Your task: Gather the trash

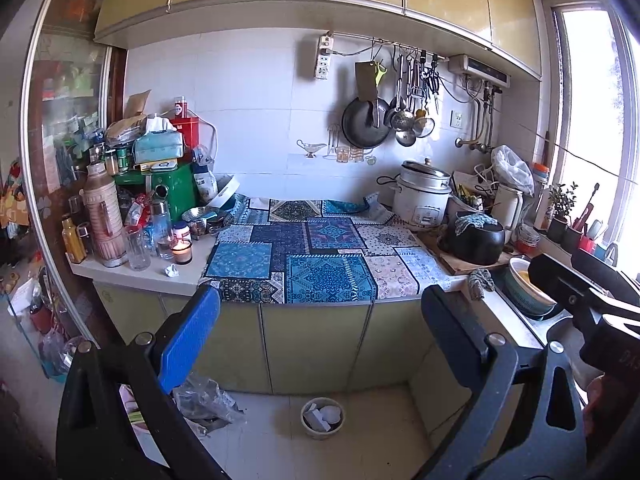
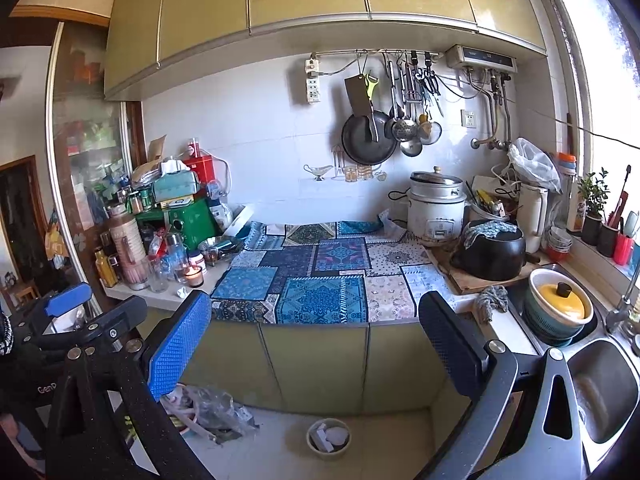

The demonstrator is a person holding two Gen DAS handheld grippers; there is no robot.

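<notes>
Both the left gripper [image 1: 320, 324] and right gripper [image 2: 316, 336] are held spread and empty, aimed past the bin [image 2: 329, 438] toward the crumpled scrap [image 1: 172, 270] left of the candle [image 1: 182, 250], judged the next pickup.

A: Daylight floods in from the window [image 2: 600, 60] on my right, blown out white. Counter [image 1: 304, 256] evenly lit, sharp.

B: Edges?

A: I see strong fisheye bending, dark vignetted corners.

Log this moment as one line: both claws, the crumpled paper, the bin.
left claw open, empty | right claw open, empty | crumpled paper on counter beside lit candle | bin on floor, holds paper scraps
</notes>
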